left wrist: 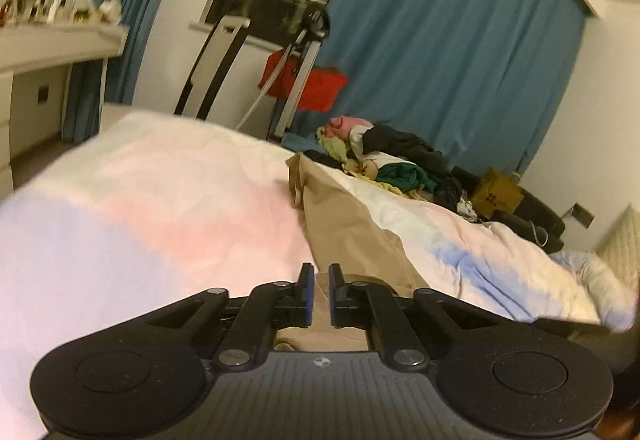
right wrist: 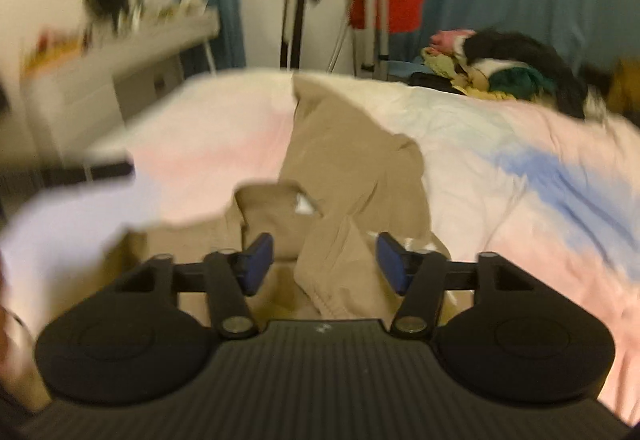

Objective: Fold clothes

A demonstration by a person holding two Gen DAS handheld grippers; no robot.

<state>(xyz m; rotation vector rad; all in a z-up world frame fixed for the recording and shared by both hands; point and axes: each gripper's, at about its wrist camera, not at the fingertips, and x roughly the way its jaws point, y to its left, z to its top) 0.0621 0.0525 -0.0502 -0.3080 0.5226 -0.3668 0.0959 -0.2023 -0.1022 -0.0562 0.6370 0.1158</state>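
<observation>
One tan, soft-cloth garment [right wrist: 340, 160], long and rumpled, lying lengthwise down the middle of a bed under a pastel quilt [left wrist: 180, 200] washed in pink, lilac and blue. Near end of that garment bunched up right at both grippers, far end reaching toward the foot of the bed. Two hand-held black grippers with blue pads, one per view. Left gripper [left wrist: 321, 290] nearly pressed together, a thin fold of the tan cloth showing in the narrow slit between its pads (pinched or merely lying there, cannot tell for sure). Right gripper [right wrist: 325, 260] spread about halfway, a ridge of the tan cloth standing between its pads without either pad pressing on it. One heap of mixed clothes [left wrist: 396, 164] — pink, yellow, green, black — at the far right edge of the bed, well apart from the tan garment. One red box [left wrist: 316, 88] behind one tripod stand [left wrist: 300, 52], both before blue curtains [left wrist: 460, 40]. One white shelf-desk [left wrist: 60, 40] at the left wall, small items on top too blurred to count. Only in the left wrist view: one brown cardboard box [left wrist: 498, 190] beyond the heap and a dark window between the curtains. Only in the right wrist view (heavily blurred): the garment's crumpled near part with a small white label.
</observation>
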